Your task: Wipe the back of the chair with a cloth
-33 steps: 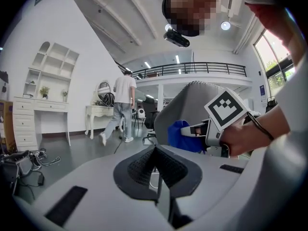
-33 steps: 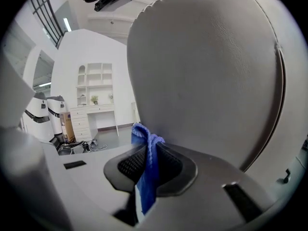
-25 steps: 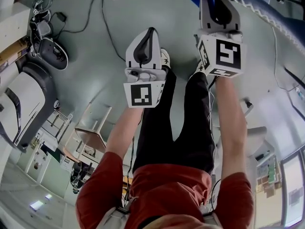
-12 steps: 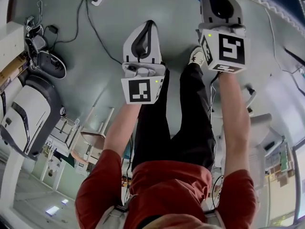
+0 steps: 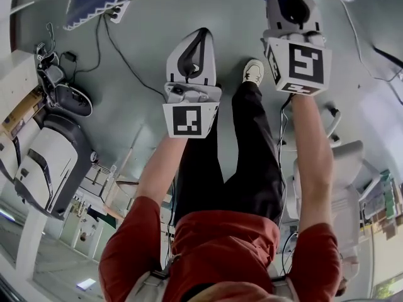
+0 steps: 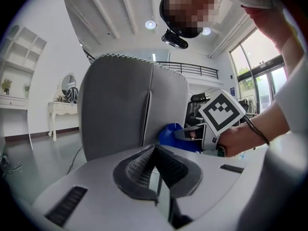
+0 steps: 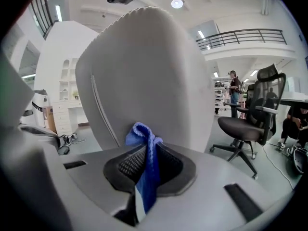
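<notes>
We've got the cloth (image 7: 144, 146) pinched in the right gripper (image 7: 147, 153) low by the chair back's (image 7: 144, 66) side edge, left gripper (image 6: 155, 153) closed w/ nothing in it; wiping prob. barely begun, most of the back left.

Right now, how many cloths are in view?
1. The blue cloth is clamped in the right hand-held gripper, close to the grey chair back. The left hand-held gripper is shut on nothing. Another could be hidden outside the views.
</notes>
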### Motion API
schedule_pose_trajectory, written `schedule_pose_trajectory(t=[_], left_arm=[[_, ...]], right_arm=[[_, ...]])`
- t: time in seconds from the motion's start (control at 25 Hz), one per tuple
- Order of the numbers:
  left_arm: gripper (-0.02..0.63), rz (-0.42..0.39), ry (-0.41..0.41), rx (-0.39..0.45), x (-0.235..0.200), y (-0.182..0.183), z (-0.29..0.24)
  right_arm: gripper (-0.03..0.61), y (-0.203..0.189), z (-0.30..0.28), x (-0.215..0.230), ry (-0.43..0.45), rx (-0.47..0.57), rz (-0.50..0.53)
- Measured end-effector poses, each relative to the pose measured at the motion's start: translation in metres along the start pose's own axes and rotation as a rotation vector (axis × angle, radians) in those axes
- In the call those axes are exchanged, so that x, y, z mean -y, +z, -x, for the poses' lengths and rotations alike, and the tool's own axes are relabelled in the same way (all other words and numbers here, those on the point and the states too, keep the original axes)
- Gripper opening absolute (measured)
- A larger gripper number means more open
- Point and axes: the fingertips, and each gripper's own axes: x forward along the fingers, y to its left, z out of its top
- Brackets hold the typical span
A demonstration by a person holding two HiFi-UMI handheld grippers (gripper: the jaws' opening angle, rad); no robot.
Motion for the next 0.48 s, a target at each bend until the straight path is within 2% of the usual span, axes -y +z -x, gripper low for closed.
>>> schedule_pose_trajectory(t=[0.2, 0.48], left_arm=[[0.014, -0.013, -0.038, -0.004, 0.029, 0.001, -0.015], [0.014, -0.005, -0.059, -0.004, 0.052, 0.004, -0.021]], right_arm=[[0.049, -0.014, 0.020, 0.050, -0.083, -0.014, -0.060], [0.049, -0.014, 0.028, 0.073, -0.121, -0.005, -0.091]])
